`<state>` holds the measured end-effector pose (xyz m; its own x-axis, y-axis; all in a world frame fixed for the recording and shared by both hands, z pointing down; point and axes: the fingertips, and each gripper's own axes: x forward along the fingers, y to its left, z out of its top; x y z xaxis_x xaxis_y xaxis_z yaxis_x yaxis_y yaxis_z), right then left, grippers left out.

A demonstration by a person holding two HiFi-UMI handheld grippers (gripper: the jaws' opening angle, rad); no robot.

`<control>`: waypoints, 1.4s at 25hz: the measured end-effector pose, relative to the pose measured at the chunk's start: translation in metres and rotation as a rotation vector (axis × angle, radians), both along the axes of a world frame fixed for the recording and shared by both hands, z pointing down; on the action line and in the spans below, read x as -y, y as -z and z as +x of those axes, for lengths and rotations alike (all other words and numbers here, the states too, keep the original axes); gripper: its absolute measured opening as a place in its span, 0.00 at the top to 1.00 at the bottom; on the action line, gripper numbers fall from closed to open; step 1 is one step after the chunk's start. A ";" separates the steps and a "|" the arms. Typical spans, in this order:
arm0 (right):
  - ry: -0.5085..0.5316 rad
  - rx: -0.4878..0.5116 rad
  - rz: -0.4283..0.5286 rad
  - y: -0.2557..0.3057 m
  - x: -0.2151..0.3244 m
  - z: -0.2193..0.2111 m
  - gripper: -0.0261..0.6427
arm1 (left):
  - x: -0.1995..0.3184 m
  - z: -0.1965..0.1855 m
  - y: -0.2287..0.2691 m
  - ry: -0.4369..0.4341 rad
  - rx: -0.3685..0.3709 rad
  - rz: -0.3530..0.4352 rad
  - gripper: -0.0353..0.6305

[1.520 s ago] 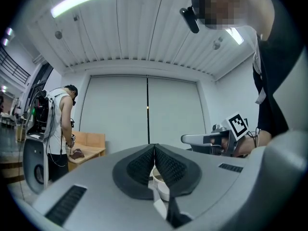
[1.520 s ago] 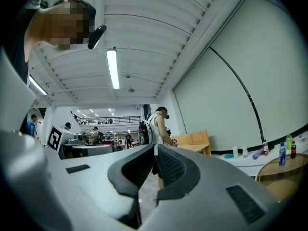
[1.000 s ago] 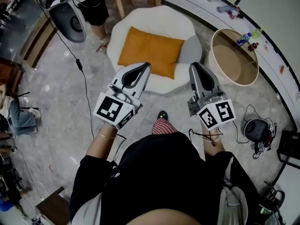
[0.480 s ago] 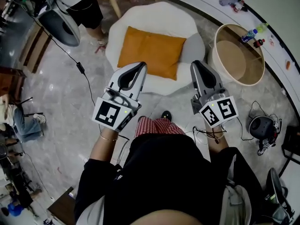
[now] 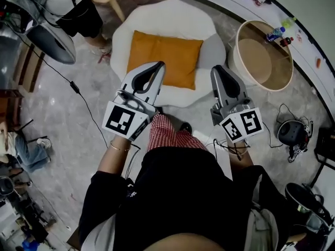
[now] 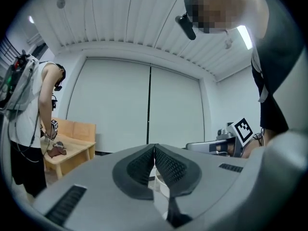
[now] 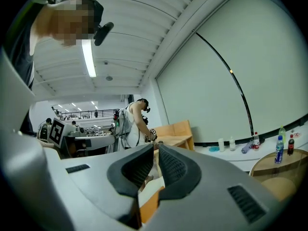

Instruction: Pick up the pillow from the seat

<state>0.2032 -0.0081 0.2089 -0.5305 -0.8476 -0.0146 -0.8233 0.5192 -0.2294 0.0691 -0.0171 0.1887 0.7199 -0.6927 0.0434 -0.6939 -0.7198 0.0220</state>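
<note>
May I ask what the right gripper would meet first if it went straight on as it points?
Probably nothing near: the right gripper seems to aim level above the seat and pillow, toward the wooden bench; depth is unclear.

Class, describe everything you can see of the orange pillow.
The pillow is a plump orange rectangle, cloth by the look. It lies flat and slightly askew on the round white seat, near the seat's middle. In the head view the left gripper covers part of the pillow's near edge. Nothing grips the pillow.
</note>
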 end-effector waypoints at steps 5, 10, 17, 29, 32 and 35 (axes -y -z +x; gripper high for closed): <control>-0.067 0.031 -0.019 -0.005 0.022 -0.002 0.92 | 0.031 -0.002 -0.008 -0.071 0.010 -0.015 0.93; -0.117 0.016 -0.053 -0.017 0.050 -0.016 0.92 | 0.069 -0.022 -0.019 -0.072 0.092 0.006 0.93; -0.188 -0.020 -0.110 -0.043 0.074 -0.033 0.92 | 0.095 -0.043 -0.033 -0.138 0.013 -0.034 0.93; -0.265 -0.082 -0.190 -0.067 0.089 -0.062 0.92 | 0.122 -0.072 -0.062 -0.189 0.003 -0.065 0.93; -0.262 -0.087 -0.201 -0.076 0.092 -0.064 0.92 | 0.122 -0.077 -0.070 -0.178 0.003 -0.087 0.93; -0.264 -0.090 -0.216 -0.089 0.101 -0.063 0.92 | 0.128 -0.079 -0.079 -0.156 0.009 -0.098 0.93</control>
